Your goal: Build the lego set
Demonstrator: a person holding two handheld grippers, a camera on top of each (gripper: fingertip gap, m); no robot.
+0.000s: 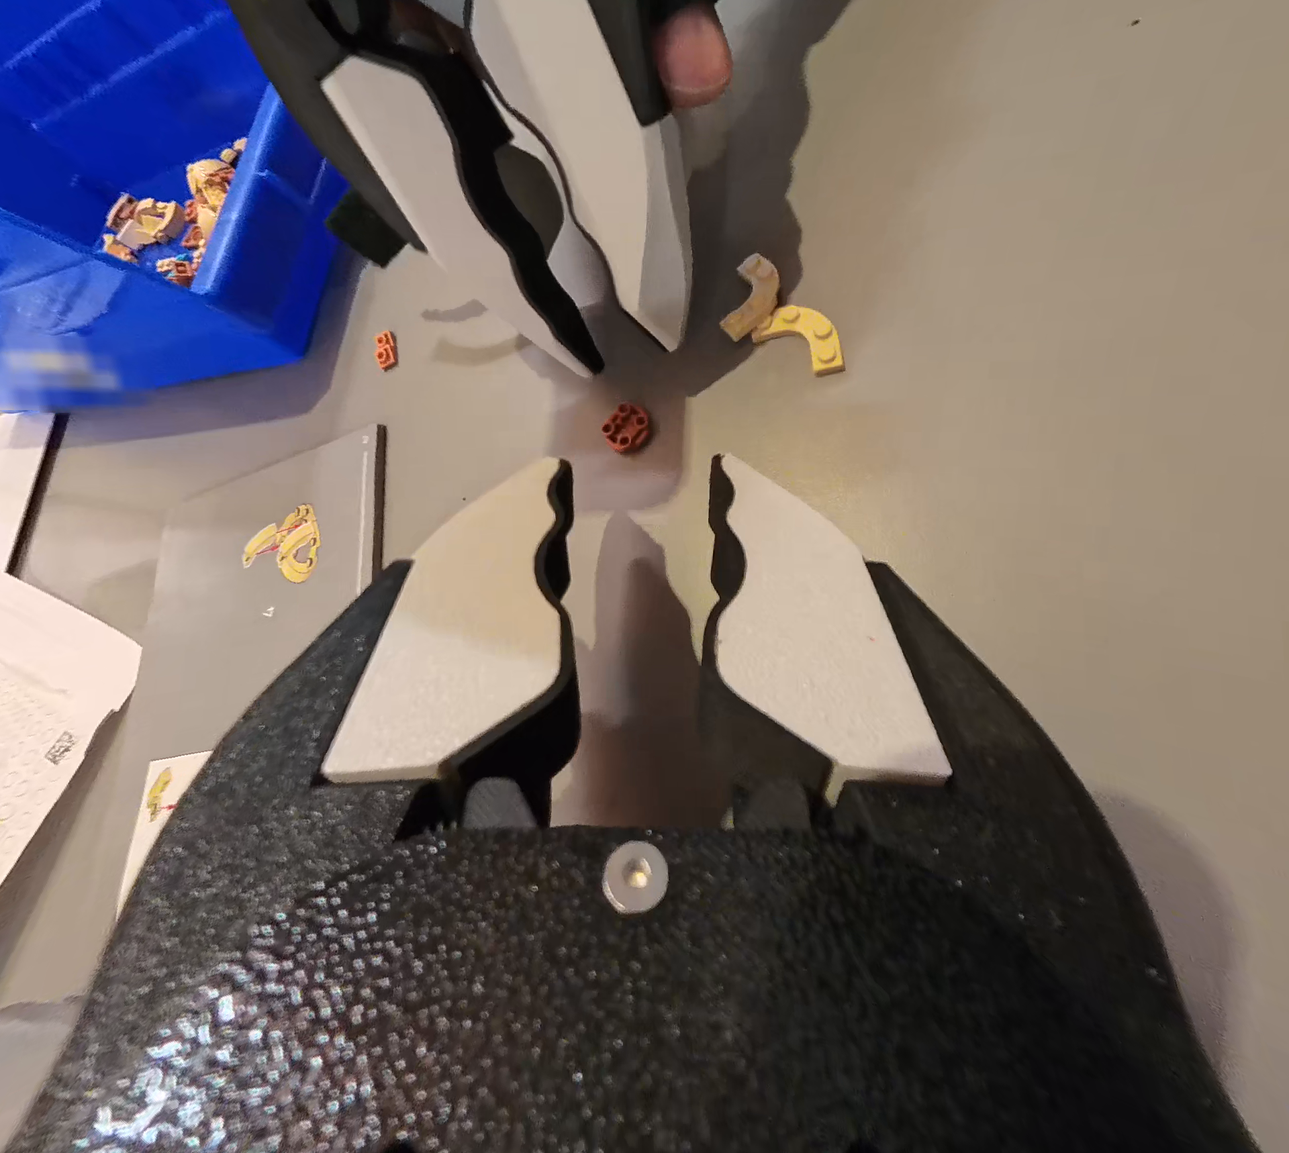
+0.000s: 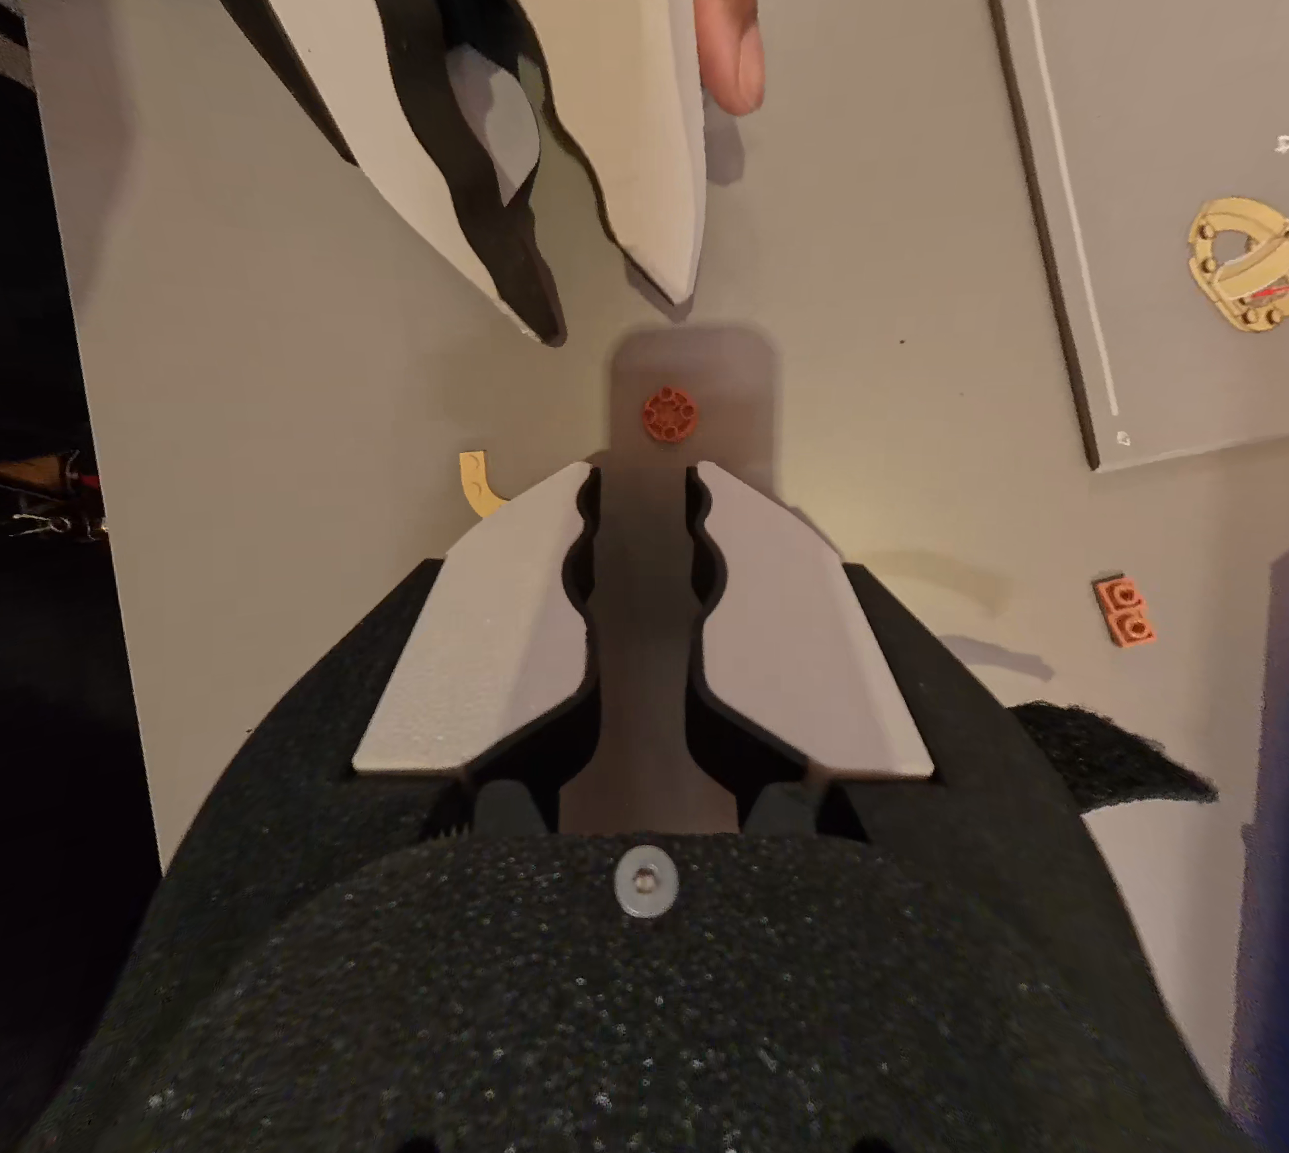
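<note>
Left gripper jaws apart, holding nothing, hovering over the desk. Round brown lego piece lies on desk between both grippers, untouched. Right gripper moderately open, empty, tips just short of the piece.

The round brown piece lies alone on bare table, hemmed from two sides: the left gripper with jaws parted just short of it, the right gripper tips close opposite. Sideways, the tan curved pieces lie near one flank; a small orange plate, booklet and blue bin crowd the other.
</note>
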